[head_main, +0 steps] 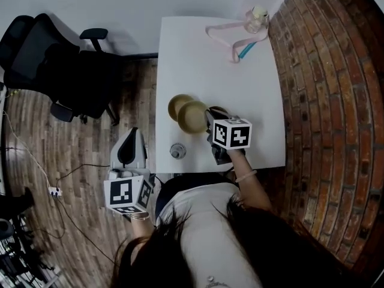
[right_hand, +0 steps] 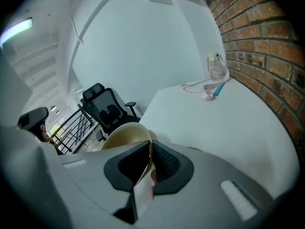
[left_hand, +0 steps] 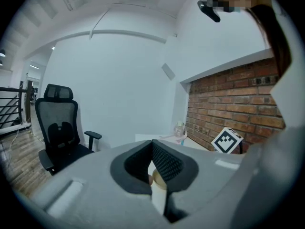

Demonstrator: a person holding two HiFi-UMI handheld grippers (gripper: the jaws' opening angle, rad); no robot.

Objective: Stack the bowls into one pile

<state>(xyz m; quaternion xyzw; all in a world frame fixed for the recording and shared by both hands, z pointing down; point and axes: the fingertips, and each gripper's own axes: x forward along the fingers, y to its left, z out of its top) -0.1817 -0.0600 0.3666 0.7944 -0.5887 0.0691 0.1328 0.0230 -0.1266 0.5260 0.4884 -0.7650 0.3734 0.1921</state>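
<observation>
Two tan bowls sit close together on the white table [head_main: 252,95]. One bowl [head_main: 177,104] rests on the table, partly covered by the second bowl [head_main: 193,117]. My right gripper [head_main: 210,122] is shut on the near rim of that second bowl. In the right gripper view the rim [right_hand: 125,133] runs between the black pads [right_hand: 164,160] of the right gripper [right_hand: 150,148]. My left gripper [head_main: 133,133] hangs left of the table over the floor. It [left_hand: 152,144] is shut with nothing held, and a sliver of tan bowl [left_hand: 157,178] shows below its pads.
A small grey round object [head_main: 177,151] lies near the table's front edge. A clear jar [head_main: 258,18] with a pink strap [head_main: 223,36] and a teal item [head_main: 245,49] sits at the far end. A black office chair [head_main: 54,59] stands left; a brick wall [head_main: 330,101] runs along the right.
</observation>
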